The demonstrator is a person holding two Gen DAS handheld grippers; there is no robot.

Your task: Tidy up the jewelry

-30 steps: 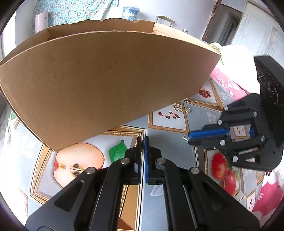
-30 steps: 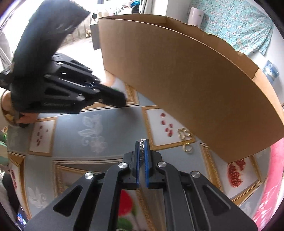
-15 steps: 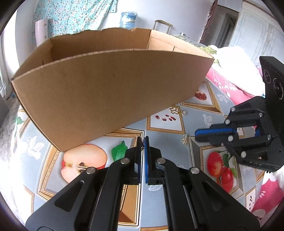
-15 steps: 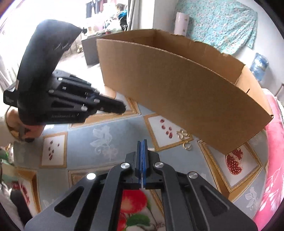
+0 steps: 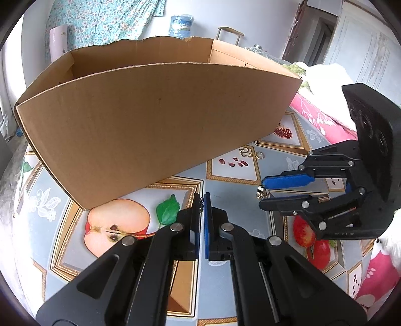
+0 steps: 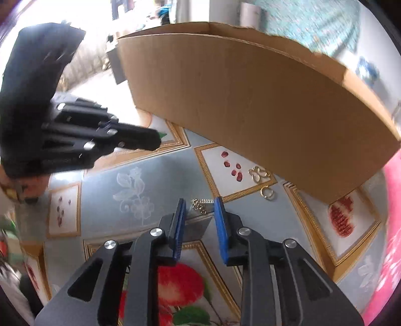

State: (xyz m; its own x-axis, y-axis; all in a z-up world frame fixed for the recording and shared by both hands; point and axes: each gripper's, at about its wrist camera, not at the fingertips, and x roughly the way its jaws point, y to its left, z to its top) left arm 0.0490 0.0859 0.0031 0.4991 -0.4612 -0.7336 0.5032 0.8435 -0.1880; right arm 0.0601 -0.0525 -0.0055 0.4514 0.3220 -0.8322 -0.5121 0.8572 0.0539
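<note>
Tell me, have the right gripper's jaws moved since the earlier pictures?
Yes. The right gripper has just been opening: its blue pads, shut before, now stand apart over the small silver chain piece lying on the tablecloth, without pressing it.

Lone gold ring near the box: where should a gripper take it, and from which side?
Probably pinch the lone gold ring across its thin band, coming straight down from above: it lies flat on the tablecloth, and the cardboard box wall stands close behind it, blocking that side.

White walls [image 5: 200, 15], a floral curtain [image 5: 100, 22] (teal), bright daylight.
</note>
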